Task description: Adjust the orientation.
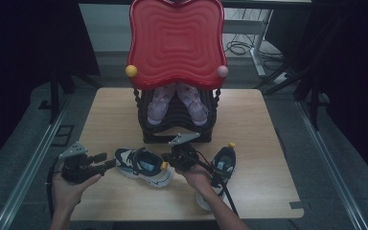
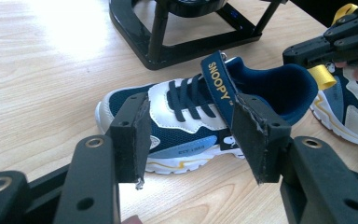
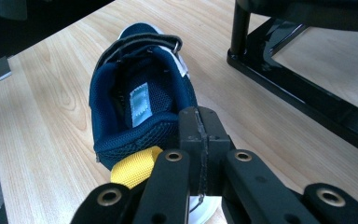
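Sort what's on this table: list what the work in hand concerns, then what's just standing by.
In the job:
- left sneaker
- left claw, open at its toe
- right claw, shut at its heel collar

Standing by:
- right sneaker
- black rack
- lilac shoes in the rack
- red tray

Left gripper [image 1: 109,163]: held low in the left hand [image 1: 69,184] at the near left of the worktop, pointing level toward the right, jaws standing wide apart with nothing between the pads. Left forearm enters from the bottom edge. Right gripper [image 1: 164,156]: held in the right hand [image 1: 196,176] near the centre, pointing left, jaws pressed together pad to pad. Right forearm comes in from the bottom, angled leftward.
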`<control>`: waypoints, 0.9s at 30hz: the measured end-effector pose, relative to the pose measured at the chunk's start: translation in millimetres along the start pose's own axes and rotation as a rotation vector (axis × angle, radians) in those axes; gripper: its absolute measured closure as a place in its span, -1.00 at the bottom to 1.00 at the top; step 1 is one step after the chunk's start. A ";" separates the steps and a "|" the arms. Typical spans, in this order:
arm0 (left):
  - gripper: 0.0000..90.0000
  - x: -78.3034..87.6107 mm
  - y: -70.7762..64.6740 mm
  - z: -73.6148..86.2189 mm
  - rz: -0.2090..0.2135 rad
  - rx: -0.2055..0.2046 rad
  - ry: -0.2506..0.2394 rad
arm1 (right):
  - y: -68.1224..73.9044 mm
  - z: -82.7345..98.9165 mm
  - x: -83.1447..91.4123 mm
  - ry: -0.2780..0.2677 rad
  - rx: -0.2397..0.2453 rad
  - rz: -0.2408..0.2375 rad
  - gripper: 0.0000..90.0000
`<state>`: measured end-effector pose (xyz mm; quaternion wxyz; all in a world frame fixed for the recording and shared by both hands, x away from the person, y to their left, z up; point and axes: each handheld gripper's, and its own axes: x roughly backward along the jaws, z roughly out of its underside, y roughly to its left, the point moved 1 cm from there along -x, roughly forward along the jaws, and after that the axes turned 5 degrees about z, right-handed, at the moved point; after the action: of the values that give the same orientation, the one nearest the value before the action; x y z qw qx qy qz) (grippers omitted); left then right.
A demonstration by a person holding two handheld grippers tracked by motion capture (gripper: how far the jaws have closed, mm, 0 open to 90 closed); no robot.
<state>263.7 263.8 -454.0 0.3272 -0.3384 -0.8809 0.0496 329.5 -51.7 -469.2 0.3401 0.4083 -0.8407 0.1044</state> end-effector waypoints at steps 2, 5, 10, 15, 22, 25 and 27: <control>0.06 1.3 1.1 0.0 -0.003 0.002 -0.003 | 1.6 0.5 -1.2 0.005 0.005 -0.013 0.98; 0.06 2.3 2.6 0.4 0.000 0.008 -0.008 | 4.0 0.9 0.4 0.004 0.024 -0.007 0.98; 0.06 3.3 3.9 0.7 -0.004 0.010 -0.012 | 10.4 2.8 5.8 -0.004 0.025 -0.039 0.98; 0.05 5.0 4.7 0.6 0.007 0.014 -0.023 | 21.5 5.7 10.0 -0.004 0.051 -0.061 0.98; 0.05 11.0 9.4 1.5 -0.007 0.028 -0.037 | 36.3 9.2 11.7 -0.006 0.080 -0.107 0.98; 0.05 13.5 11.0 1.9 -0.011 0.032 -0.043 | 43.2 11.5 11.8 -0.009 0.086 -0.132 0.98; 0.05 14.9 12.1 2.1 -0.014 0.033 -0.046 | 47.8 12.4 12.3 -0.008 0.091 -0.139 0.98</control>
<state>261.0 282.8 -451.3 0.3126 -0.3255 -0.8896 0.0698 281.9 -34.0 -465.5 0.3242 0.4812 -0.8060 0.1170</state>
